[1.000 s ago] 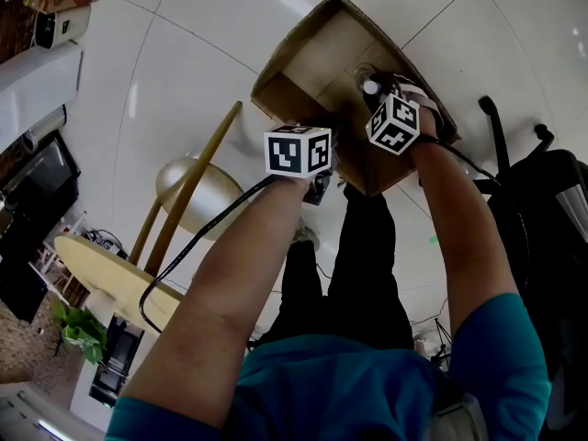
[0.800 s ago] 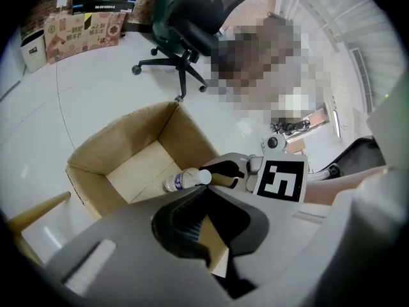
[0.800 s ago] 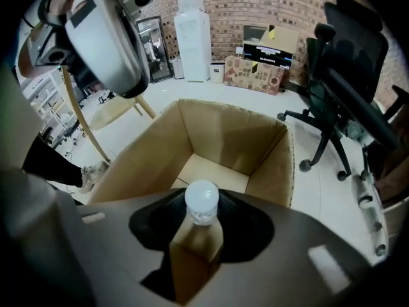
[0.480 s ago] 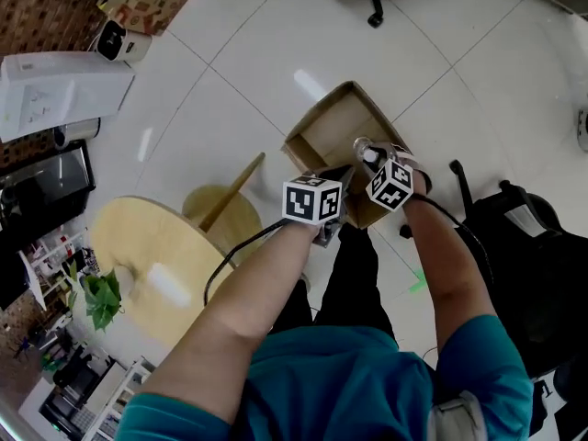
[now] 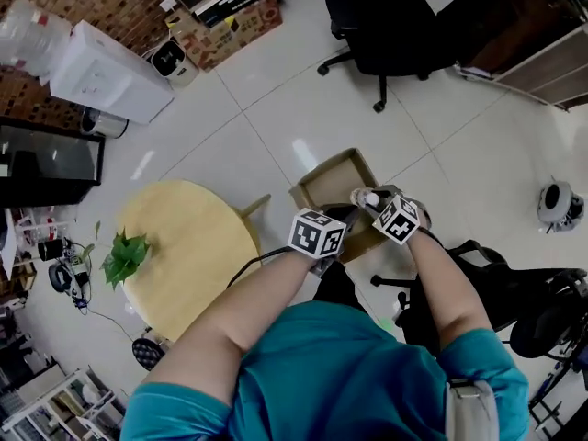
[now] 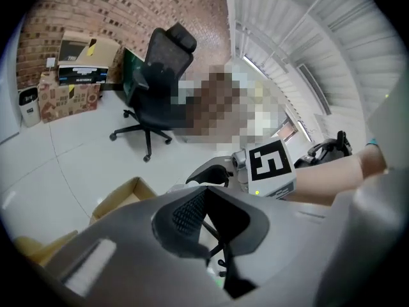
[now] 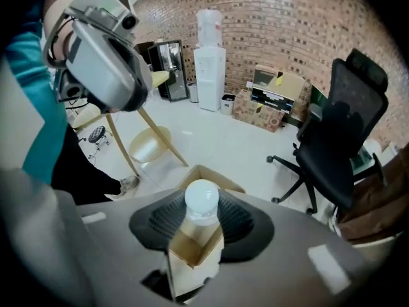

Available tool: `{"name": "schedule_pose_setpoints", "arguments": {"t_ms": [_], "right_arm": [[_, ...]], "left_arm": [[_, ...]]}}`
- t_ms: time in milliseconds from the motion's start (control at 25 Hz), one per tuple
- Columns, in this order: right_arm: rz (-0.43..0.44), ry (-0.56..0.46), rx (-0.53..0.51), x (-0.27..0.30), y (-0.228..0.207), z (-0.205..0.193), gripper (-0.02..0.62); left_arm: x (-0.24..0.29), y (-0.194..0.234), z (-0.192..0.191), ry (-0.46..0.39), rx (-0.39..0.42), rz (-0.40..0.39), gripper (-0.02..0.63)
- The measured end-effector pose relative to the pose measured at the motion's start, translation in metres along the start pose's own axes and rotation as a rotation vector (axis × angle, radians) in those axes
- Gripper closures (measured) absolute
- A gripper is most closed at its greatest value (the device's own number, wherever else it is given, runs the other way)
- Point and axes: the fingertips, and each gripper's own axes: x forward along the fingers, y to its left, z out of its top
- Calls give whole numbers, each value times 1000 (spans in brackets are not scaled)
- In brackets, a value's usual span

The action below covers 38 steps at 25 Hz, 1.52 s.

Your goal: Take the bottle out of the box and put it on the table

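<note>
Holding a clear plastic bottle with a white cap (image 7: pixel 202 201) between the fingers of the right gripper (image 7: pixel 203 221), over an open brown cardboard box (image 5: pixel 328 175) on the white floor. Left gripper (image 6: pixel 206 213) alongside, fingers parted, empty. Round pale wooden bench (image 5: pixel 184 242) nearby.

This is an office-type workroom. A bare brick wall (image 7: pixel 307 18) runs along one side, and the floor (image 5: pixel 276 118) is laid in large pale glossy tiles. Black swivel chairs (image 5: pixel 386 26) on castor bases stand about, one close to a wooden desk (image 5: pixel 551 62). Against the brick stand a white water cooler (image 7: pixel 209 56) with its bottle on top, a dark glass-fronted cabinet (image 7: pixel 167 69), a small white bin (image 5: pixel 168 58) and stacked cartons (image 7: pixel 271 98). A round wooden table (image 5: pixel 184 246) carries a small green plant (image 5: pixel 124 255). White slatted blinds (image 6: pixel 281 37) cover the windows, and open shelves (image 5: pixel 55 402) hold loose gear.
</note>
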Motion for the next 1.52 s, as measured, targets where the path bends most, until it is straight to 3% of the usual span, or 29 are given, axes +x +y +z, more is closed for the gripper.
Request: {"name": "schedule_pose_setpoints", "arguments": {"t_ms": [160, 320, 560, 760, 1120, 1320, 1520], "right_arm": [[50, -9, -100, -88, 12, 56, 446], [103, -12, -229, -154, 24, 122, 446], [212, -18, -374, -225, 78, 230, 446], [226, -40, -542, -260, 148, 322, 446], [318, -73, -734, -269, 325, 455, 446], [364, -49, -830, -235, 417, 497, 446], [409, -16, -908, -188, 491, 517, 446]], "left_arm": [[-72, -58, 58, -119, 46, -16, 606], [-155, -90, 101, -257, 96, 15, 606], [-279, -107, 98, -392, 182, 124, 606], [-387, -106, 81, -532, 232, 238, 606], [-583, -79, -3, -741, 215, 396, 606], [-657, -51, -73, -794, 172, 479, 606], [-693, -28, -138, -812, 120, 538, 606]]}}
